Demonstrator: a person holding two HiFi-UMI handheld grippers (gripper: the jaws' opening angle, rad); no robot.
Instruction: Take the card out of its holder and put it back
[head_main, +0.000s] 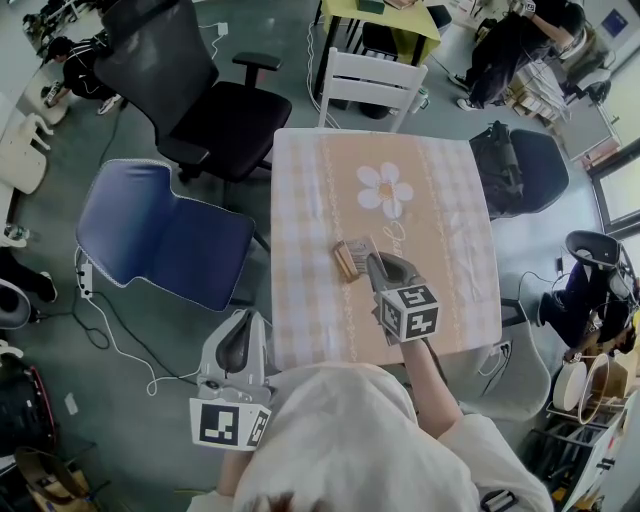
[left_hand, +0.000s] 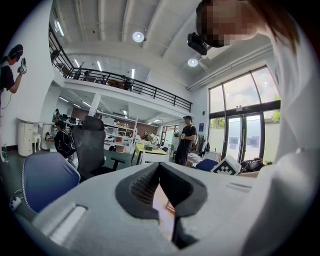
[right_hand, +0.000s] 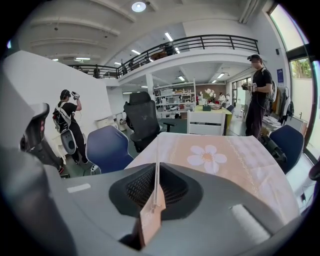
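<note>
A small brown card holder (head_main: 347, 260) stands on the checked tablecloth of the table (head_main: 330, 180), near its front middle. My right gripper (head_main: 376, 264) sits right beside the holder's right end and is shut on a thin tan card (right_hand: 151, 220). The right gripper view shows that card edge-on between the pads, running up past the fingertips of the gripper (right_hand: 157, 167). My left gripper (head_main: 240, 320) hangs off the table's front left corner. Its jaws (left_hand: 159, 167) meet at the tips with nothing between them.
A blue chair (head_main: 160, 235) and a black office chair (head_main: 215, 110) stand left of the table, with a white chair (head_main: 372, 85) behind it. A dark chair with a bag (head_main: 520, 165) is at the right. People stand and sit around the room's edges.
</note>
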